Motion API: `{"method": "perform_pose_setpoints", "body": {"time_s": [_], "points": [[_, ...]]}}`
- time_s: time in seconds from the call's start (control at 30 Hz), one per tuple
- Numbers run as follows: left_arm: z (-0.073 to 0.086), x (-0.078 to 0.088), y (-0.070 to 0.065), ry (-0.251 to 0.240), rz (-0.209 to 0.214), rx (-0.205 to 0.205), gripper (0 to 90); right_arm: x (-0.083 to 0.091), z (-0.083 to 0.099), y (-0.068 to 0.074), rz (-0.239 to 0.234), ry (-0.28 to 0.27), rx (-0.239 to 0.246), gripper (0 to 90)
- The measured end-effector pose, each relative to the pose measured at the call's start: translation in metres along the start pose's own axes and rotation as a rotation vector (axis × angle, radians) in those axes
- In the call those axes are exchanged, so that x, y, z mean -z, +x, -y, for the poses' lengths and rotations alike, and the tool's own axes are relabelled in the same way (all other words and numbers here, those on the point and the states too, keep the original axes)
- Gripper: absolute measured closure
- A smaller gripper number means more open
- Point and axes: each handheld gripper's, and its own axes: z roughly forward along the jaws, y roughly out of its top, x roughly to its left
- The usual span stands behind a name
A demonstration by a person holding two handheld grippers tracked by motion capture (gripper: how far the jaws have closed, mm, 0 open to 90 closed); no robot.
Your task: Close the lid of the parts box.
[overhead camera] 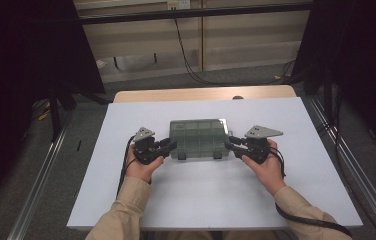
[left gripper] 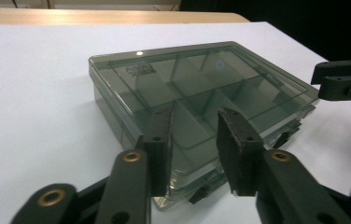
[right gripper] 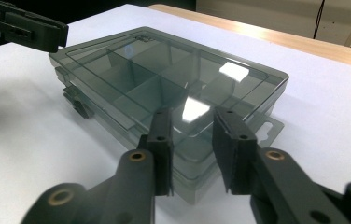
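White tabletop (overhead camera: 126, 190) bears smoky compartment box (overhead camera: 198, 136) (lid closed).

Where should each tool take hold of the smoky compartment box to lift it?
At the short ends of the compartment box, one tool from each side: left tool, right tool. It lies flat with its lid closed; the side walls are thin enough to fit between the partly open jaws, and the latches face the person.

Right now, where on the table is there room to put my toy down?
Plenty of bare white table lies between the box and the near edge, and more behind the box up to the wooden strip. It is crowded at the box's two ends, where the left gripper and right gripper sit.
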Motion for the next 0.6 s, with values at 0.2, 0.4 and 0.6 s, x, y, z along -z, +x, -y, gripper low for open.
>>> {"method": "perform_pose_setpoints", "body": {"time_s": [0.2,0.4,0.6], "points": [[0.001,0.007,-0.001,-0.031,0.022,-0.016,50.2,0.009,0.001,0.0,-0.008,-0.015,0.001,57.6],[0.002,0.016,0.0,-0.079,0.027,-0.038,35.0,0.017,0.005,0.0,-0.003,-0.027,0.006,47.7],[0.008,0.024,0.002,-0.112,0.024,-0.048,23.5,0.025,0.007,-0.002,-0.002,-0.05,0.004,33.7]]}}
